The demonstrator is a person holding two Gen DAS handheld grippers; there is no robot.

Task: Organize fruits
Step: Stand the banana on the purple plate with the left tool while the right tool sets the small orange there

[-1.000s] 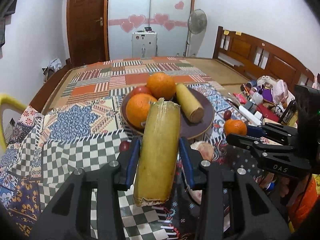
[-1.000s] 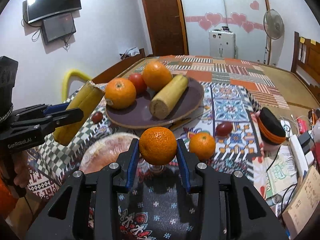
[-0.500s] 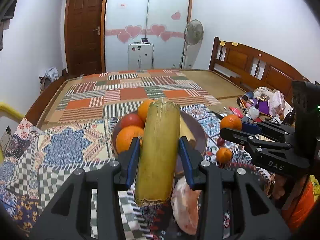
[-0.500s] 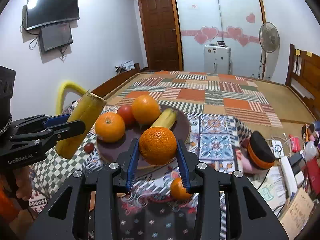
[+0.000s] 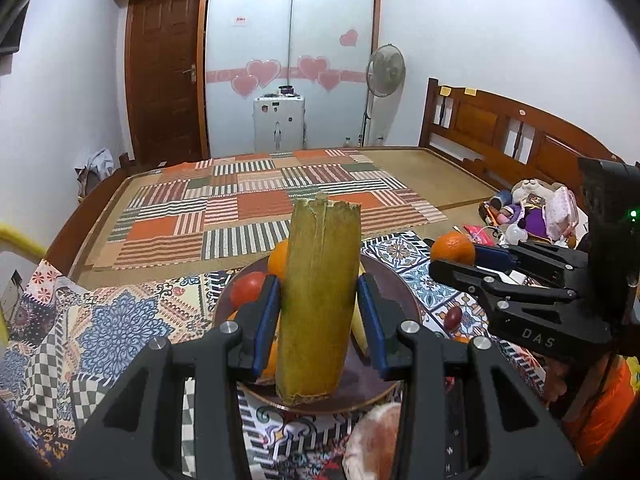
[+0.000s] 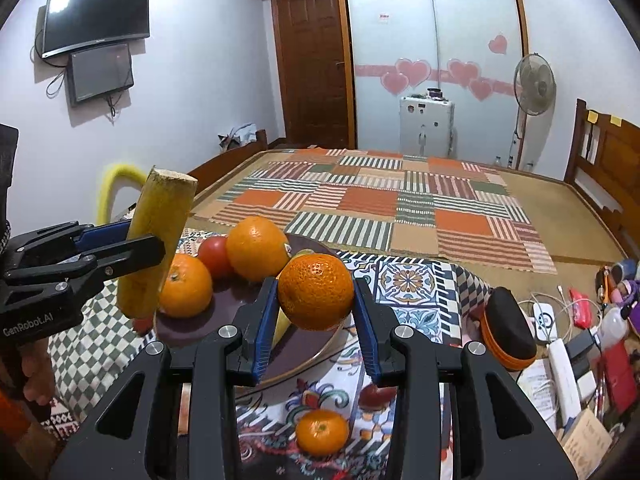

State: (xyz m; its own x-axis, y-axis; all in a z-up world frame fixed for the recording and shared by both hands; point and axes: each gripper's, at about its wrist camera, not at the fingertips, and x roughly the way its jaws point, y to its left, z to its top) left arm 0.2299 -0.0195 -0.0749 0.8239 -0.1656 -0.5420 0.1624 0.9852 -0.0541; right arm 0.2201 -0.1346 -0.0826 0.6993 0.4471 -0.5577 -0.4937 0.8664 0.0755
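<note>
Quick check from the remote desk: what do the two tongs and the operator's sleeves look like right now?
Both tongs are matte black plastic with blue pads lining the inner faces of the fingers and silver screw heads at the joints. The left tongs carry white "GenRobot.AI" lettering on the side. The right tongs are marked "DAS", with a small green light on the body behind. An orange sleeve shows below them.

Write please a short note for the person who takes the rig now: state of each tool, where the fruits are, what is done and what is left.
Left tool: shut on the yellow-green stalk piece, held above the plate.
Right tool: shut on an orange, also over the plate.
On the plate: two oranges, a tomato, another stalk piece.
Left: set both held pieces down; a small orange and small red fruits still lie on the cloth.
</note>
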